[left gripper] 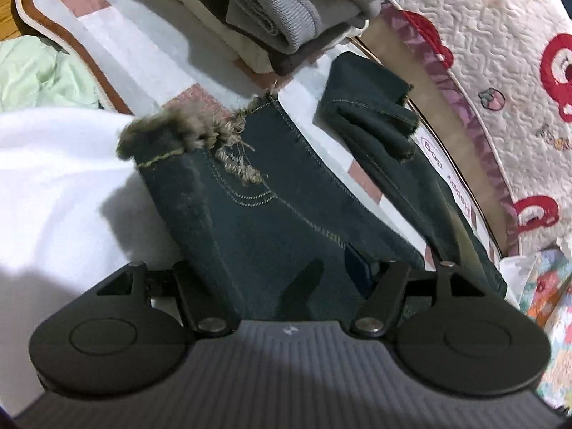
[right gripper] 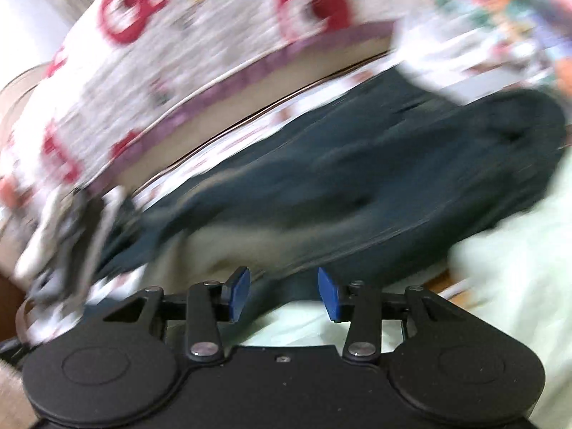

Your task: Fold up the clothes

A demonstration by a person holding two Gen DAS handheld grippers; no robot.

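Observation:
Dark denim jeans (left gripper: 271, 214) with a frayed hem lie on the bed, one leg running straight up from my left gripper (left gripper: 289, 271). That leg drapes over the gripper's left finger and hides it. Only a sliver of the right finger's blue pad (left gripper: 357, 264) shows, far out to the side, so the jaws stand wide apart. The other leg (left gripper: 375, 118) lies folded over at the right. In the blurred right wrist view the jeans (right gripper: 357, 178) stretch across the middle. My right gripper (right gripper: 284, 293) is open just short of them, over pale green cloth (right gripper: 500, 268), holding nothing.
A stack of folded grey and cream clothes (left gripper: 271, 18) sits at the far end of the checked sheet (left gripper: 161, 64). White cloth (left gripper: 53, 178) lies at the left and pale green cloth (left gripper: 35, 75) beyond it. A quilt with red prints (left gripper: 500, 53) borders the right side.

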